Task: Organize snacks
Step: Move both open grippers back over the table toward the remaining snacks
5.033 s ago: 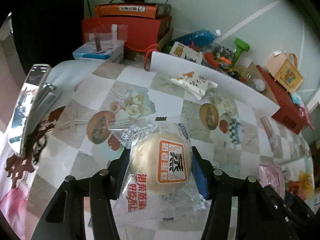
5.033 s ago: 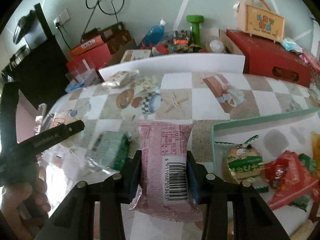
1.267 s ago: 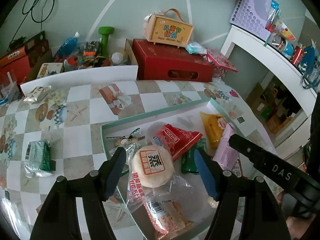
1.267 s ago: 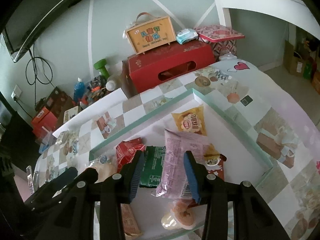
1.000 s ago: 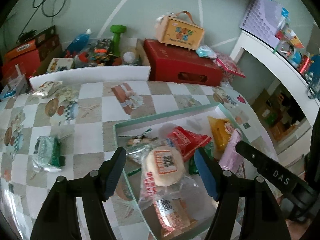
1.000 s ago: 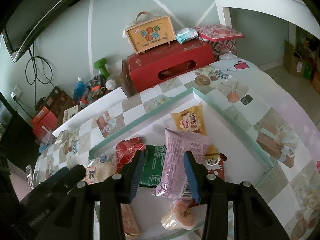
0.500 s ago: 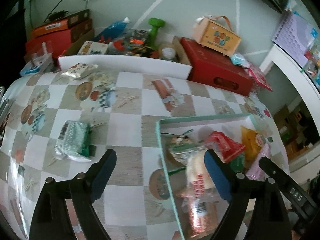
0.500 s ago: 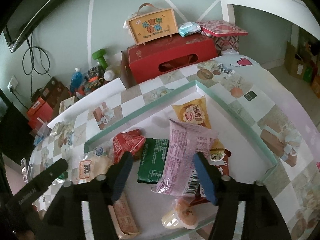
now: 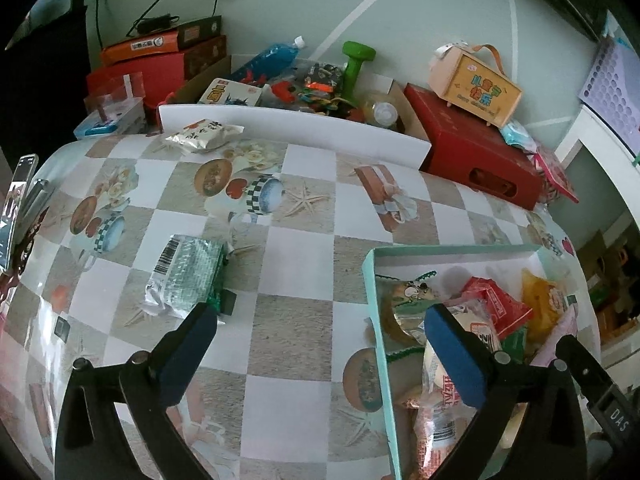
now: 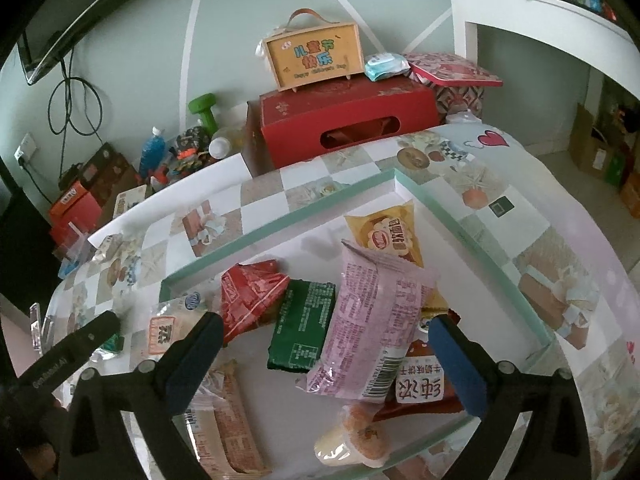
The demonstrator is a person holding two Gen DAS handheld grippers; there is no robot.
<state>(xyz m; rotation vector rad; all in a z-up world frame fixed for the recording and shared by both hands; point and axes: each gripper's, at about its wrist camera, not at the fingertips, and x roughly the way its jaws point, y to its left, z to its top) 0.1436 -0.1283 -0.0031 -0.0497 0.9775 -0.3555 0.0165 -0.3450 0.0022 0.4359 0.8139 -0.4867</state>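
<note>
A mint-rimmed tray (image 9: 370, 280) on the checkered table holds several snack packets. My left gripper (image 9: 320, 318) hangs over the table at the tray's left rim. Its jaws are opening wide, and no packet is between the pads. The bun packet (image 9: 486, 334) lies in the tray behind its right finger. A green packet (image 9: 186, 276) lies on the table just beyond its left finger. A white packet (image 9: 204, 134) sits at the far edge. My right gripper (image 10: 324, 324) is over the tray (image 10: 320, 204), jaws opening. The pink packet (image 10: 372, 320) and a dark green packet (image 10: 304, 324) lie loose between its pads.
Behind the table stand a red box (image 10: 348, 120) with a wooden case (image 10: 316, 54) on it, a green dumbbell (image 9: 356, 60) and a blue bottle (image 9: 272, 58). A phone (image 9: 18, 200) lies at the table's left edge. A white shelf (image 10: 540, 40) stands at the right.
Both grippers opened. The left let go of the bun packet in the tray and swung left over the table. The right released the pink packet, which now lies in the tray.
</note>
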